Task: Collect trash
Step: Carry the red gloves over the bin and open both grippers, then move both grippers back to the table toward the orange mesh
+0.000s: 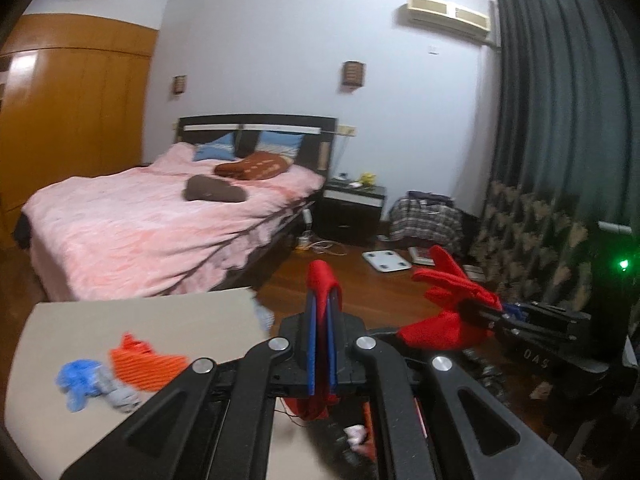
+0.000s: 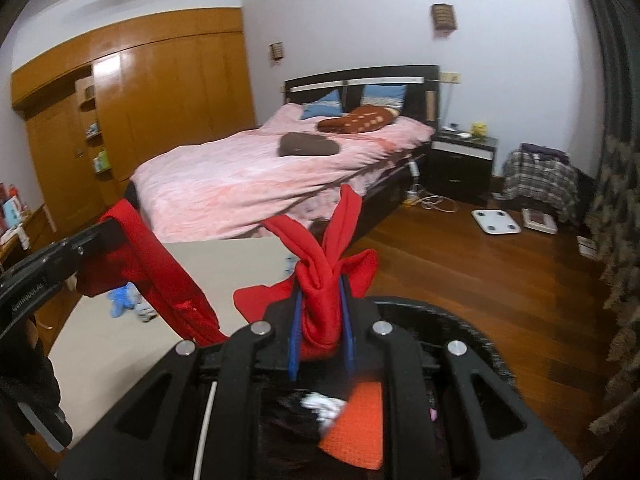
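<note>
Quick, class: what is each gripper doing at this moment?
Left gripper: shut on the red cloth.
Right gripper: shut on the other end of that cloth.

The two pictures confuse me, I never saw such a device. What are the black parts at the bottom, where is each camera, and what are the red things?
No robot: a person carries two hand-held grippers, each with a fisheye camera looking along its fingers. In the left wrist view, the left gripper is shut on a red bag handle; the right gripper appears beside it. In the right wrist view, the right gripper pinches the other red handle. On the beige table lie an orange cloth-like item and blue crumpled trash. Behind stands a pink bed.
</note>
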Motion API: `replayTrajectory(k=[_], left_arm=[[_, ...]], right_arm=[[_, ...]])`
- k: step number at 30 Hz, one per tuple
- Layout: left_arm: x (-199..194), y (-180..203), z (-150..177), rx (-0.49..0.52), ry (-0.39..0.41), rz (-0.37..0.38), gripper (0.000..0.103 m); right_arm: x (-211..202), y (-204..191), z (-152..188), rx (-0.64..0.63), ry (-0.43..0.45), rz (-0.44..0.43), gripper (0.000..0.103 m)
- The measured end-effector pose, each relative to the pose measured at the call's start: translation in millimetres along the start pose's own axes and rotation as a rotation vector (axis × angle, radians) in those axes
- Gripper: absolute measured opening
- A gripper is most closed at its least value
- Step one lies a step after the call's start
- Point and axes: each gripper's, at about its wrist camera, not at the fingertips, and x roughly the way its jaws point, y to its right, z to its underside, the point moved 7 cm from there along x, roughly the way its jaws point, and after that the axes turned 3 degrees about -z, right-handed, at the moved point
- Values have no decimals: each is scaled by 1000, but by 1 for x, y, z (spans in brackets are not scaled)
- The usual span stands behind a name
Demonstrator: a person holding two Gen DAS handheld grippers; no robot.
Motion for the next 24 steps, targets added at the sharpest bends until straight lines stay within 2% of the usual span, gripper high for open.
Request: replayTrajectory(k=[5, 10, 19, 21, 22, 24], left_arm=[[21, 40, -5, 21, 5, 77, 5], [46, 65, 4, 23, -35, 133, 5], [82, 79, 45, 34, -158, 151, 5], [87, 77, 52, 33, -179, 149, 5], [91, 77, 58, 29, -201, 158, 7], [93, 77, 64, 28, -226, 168, 26]], right_arm=[[-12, 40, 3, 22, 10, 75, 16], [-10, 67, 18, 51, -6, 117, 16], [14, 90, 60, 95, -89, 155, 16], [19, 91, 70, 105, -110, 162, 19], [21, 92, 71, 107, -117, 164, 21], [26, 93, 78, 109, -137, 174, 28]])
